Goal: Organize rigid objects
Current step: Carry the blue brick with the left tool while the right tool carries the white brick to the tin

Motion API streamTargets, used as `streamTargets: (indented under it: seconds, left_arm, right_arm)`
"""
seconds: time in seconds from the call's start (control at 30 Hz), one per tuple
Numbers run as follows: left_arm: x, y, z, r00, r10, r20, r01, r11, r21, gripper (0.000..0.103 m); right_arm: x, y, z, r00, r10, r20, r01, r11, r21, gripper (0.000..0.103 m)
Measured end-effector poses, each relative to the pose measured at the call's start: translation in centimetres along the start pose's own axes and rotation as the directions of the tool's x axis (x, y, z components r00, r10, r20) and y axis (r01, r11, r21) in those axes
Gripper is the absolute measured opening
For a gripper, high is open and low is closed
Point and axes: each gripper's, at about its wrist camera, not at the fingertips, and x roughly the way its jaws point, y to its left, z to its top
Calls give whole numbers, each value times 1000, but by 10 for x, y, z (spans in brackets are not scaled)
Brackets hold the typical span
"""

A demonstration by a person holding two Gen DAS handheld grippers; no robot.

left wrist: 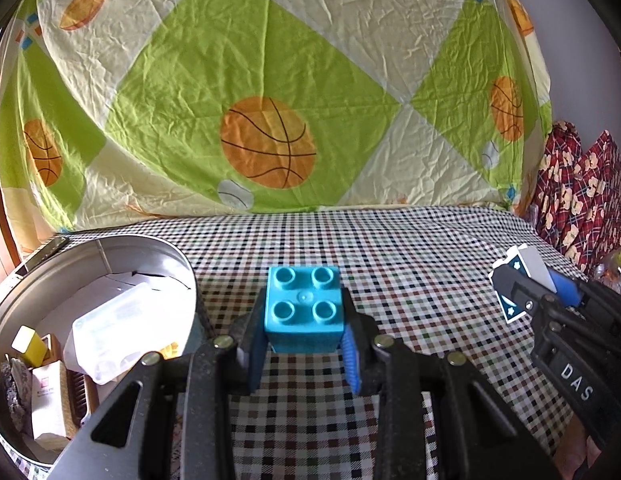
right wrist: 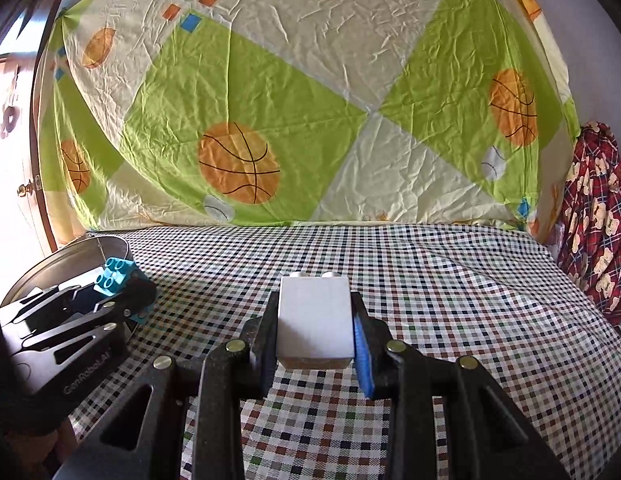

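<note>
My left gripper (left wrist: 304, 320) is shut on a turquoise four-stud building brick (left wrist: 303, 307), held studs up above the checkered cloth (left wrist: 410, 280). In the right wrist view the same brick (right wrist: 115, 274) shows at the left, close to the tin. My right gripper (right wrist: 316, 328) is shut on a white building brick (right wrist: 315, 320) with two studs on top, also above the cloth. From the left wrist view that white brick (left wrist: 532, 266) appears at the far right between the right gripper's fingers.
A round metal tin (left wrist: 122, 246) sits at the left, holding a clear plastic box (left wrist: 122, 328), a yellow-capped item and small cartons; its rim (right wrist: 70, 250) shows in the right wrist view. A basketball-print sheet (left wrist: 266, 120) hangs behind. Red patterned fabric (left wrist: 582, 192) lies at the right.
</note>
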Motion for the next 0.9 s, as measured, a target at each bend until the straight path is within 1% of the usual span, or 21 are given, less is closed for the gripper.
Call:
streamTargets:
  seconds: [0.1,0.27,0.5,0.9]
  left_arm:
    - [-4,3,-1,1000,4,11,-4,1000,-2,30]
    - [-11,6,-3,999,12,29,-12,1000,-2,30]
    - [-22,12,-6,998,21,60,-21,1000,-4,30]
    - [-33,28,-9,995,33,91,-30,999,-26,30]
  right_arm:
    - [-4,4,-1,1000,-11,18,11,1000,0,34]
    - [-7,12,-1,1000,-5,30,5,1000,-5,34]
    - [-11,21,-2,999,7,41,-7,1000,-9,34]
    - [-15,41,-3,998,32,52,-30,999,-30,34]
